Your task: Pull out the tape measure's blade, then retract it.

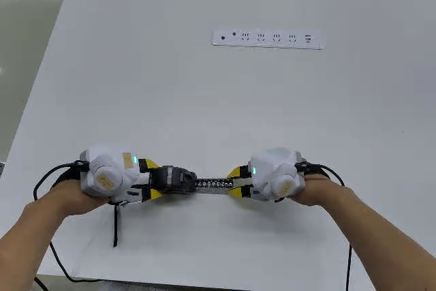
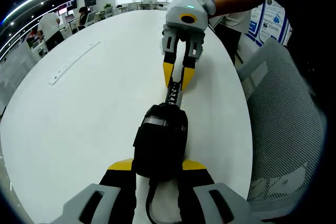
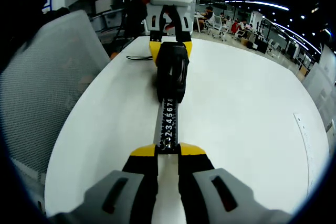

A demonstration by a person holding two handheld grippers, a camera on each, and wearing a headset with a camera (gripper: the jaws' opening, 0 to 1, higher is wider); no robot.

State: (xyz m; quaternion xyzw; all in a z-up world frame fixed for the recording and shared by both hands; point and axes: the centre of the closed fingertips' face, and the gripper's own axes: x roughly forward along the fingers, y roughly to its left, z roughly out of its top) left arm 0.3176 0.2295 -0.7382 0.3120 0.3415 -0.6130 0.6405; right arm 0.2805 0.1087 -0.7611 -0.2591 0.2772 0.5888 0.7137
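My left gripper (image 2: 157, 165) is clamped across the black tape measure case (image 2: 160, 140), with one yellow jaw on each flank. My right gripper (image 3: 168, 150) is pinched on the free end of the blade (image 3: 168, 121). A short run of printed numerals shows between its jaws and the case. The two grippers face each other along the near edge of the bench (image 1: 204, 86), about midway along it, and the exposed blade spans the gap between them. I cannot tell whether the case rests on the bench or sits just above it. A power strip (image 1: 266, 37) lies well apart, toward the far edge.

I judge the extension to be at an early stage.

Hazards from here:
- A weak pinch on the thin blade would let it slip and snap back into the case.
- An off-axis pull could twist the case in the left jaws or kink the blade.
- Releasing the blade abruptly at retraction would slam the hook against the case.
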